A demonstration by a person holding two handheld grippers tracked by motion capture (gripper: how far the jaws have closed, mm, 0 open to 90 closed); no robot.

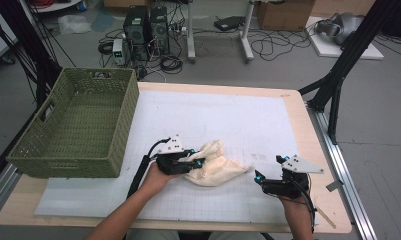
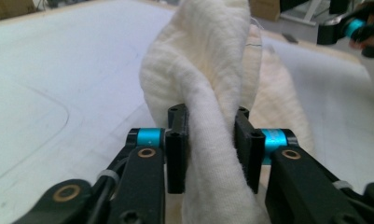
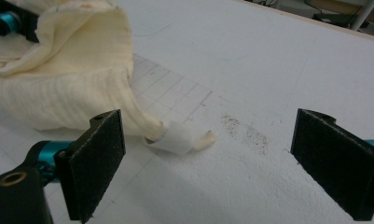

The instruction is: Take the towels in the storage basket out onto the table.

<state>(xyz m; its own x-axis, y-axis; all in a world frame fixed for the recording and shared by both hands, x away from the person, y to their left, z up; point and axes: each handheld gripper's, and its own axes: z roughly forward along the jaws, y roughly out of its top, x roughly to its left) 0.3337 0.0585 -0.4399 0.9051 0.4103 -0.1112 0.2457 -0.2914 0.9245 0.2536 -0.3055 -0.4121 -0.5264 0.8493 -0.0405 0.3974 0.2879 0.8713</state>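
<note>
Now, from the high view, a cream cloth [image 1: 215,165] lies bunched on the white mat [image 1: 228,120] that covers the table [image 1: 315,135], near the person's edge and a little left of the middle. The left gripper [image 1: 197,161] lies low at the cloth's left end, jaws pointing right into the folds. The right gripper [image 1: 258,177] rests well to the right of the cloth, pointing left toward its tapered end without touching it. A green basket [image 1: 78,125] stands on the table's far left side, apart from the cloth.

From the left gripper view, a thick twisted fold of the cloth [image 2: 208,93] runs up between the two black jaws. The left gripper [image 2: 210,144] has the fold between its pads [image 2: 176,144]; both pads lie against the fabric, so it grips the cloth, though not tightly. Beyond, the cloth stands in a tall hump over the mat [image 2: 58,70]. The right gripper [image 2: 350,28] shows at the upper right, farther off.

From the right gripper view, the right gripper [image 3: 208,163] has its jaws spread wide with nothing between them but mat [image 3: 268,60]. The cloth [image 3: 68,79] lies ahead at upper left, and its thin end with a small white tag [image 3: 177,140] reaches toward the gap, just past the left pad. Dark specks [image 3: 245,130] mark the mat beside the tag.
</note>
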